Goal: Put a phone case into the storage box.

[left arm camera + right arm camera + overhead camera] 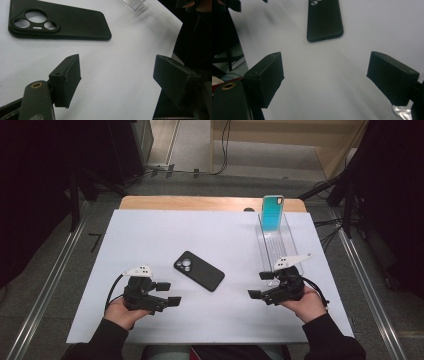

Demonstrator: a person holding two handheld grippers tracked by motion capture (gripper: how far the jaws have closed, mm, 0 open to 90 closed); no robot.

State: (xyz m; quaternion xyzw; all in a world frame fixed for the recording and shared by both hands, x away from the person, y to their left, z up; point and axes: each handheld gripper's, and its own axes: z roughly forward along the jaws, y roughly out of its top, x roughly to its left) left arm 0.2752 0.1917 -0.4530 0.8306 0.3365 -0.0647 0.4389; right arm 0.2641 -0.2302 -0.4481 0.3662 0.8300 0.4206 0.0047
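Both hand-held grippers, left [167, 294] and right [260, 285], hang released and empty, the black phone case [199, 270] flat at mid-frame between them on the surface [150, 235]: a shallow pinch could skid it away.

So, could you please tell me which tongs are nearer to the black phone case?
Left. The left tongs sit open just below and left of the black phone case; the right tongs, also open, are farther off to its right, beside the clear rack.
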